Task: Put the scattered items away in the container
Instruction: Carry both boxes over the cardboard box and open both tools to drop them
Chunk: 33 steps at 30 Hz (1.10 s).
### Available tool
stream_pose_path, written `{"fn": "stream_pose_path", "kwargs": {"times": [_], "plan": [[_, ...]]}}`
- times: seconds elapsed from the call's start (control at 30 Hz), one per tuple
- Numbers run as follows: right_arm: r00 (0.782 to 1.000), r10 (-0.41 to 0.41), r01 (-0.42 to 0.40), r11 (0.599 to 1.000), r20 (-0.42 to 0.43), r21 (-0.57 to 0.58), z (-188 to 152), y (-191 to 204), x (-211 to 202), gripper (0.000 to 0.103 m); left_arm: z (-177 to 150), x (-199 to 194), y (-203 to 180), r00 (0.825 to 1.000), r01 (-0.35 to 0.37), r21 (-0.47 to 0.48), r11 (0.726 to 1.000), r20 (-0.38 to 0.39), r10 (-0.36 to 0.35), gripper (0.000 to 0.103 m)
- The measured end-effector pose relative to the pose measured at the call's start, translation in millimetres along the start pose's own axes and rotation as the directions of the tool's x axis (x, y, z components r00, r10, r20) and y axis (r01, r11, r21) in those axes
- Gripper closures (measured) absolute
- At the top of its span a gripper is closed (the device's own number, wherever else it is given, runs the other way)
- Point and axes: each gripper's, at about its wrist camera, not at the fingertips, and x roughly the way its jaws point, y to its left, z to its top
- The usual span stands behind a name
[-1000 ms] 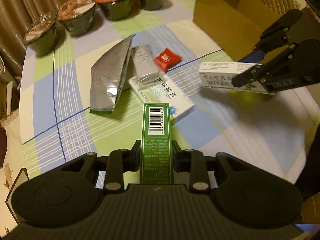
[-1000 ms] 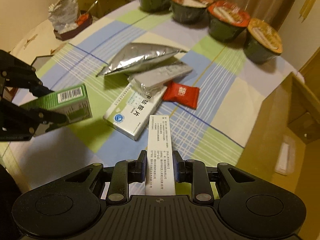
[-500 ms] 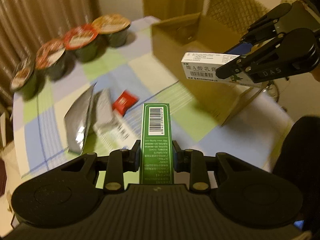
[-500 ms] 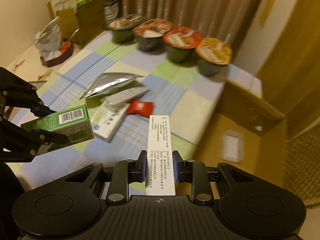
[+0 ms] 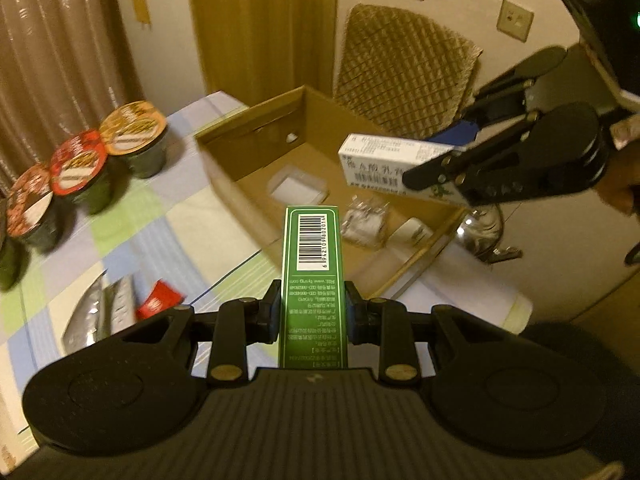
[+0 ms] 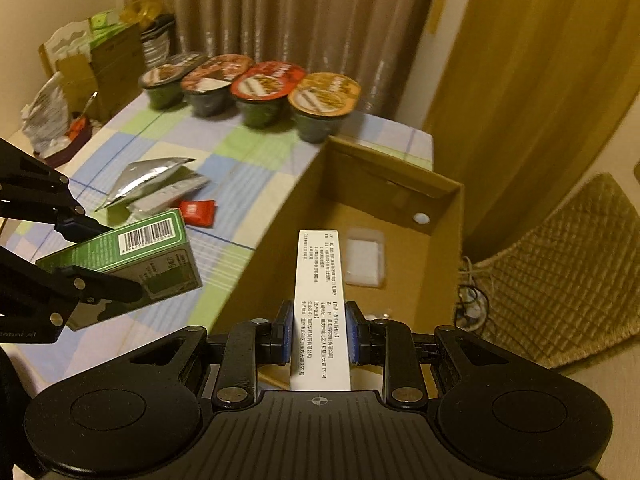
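Scattered items, a silver pouch (image 6: 148,178) and a red sachet (image 6: 198,213), are left on the checked table (image 6: 240,152) at the left. A green box (image 5: 311,280) is clamped in the left gripper (image 5: 311,312), held above the table edge. Further right, a white box (image 6: 321,308) is gripped by the right gripper (image 6: 318,338) over the open cardboard box (image 6: 400,200).

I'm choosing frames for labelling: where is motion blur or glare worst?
Left wrist view: the lidded noodle bowls and silver foil pouch smear, while the gripped green carton stays sharp. Right wrist view: the bowls blur mildly; the white medicine box reads crisply; warm dim lighting.
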Motion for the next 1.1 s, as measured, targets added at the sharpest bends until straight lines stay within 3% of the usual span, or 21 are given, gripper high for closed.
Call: {"fn": "stream_pose_path", "kwargs": {"times": [0.6, 1.1], "plan": [[1.0, -0.011, 0.012, 0.994, -0.008, 0.111, -23, -58, 10, 0.075, 36, 51, -23, 0.998, 0.066, -0.043, 0.997, -0.013, -0.067, 0.078], [1.0, 0.004, 0.0, 0.987, -0.023, 0.16, -30, -78, 30, 0.075, 47, 83, -23, 0.996, 0.081, -0.091, 0.993, -0.016, -0.083, 0.078]]}}
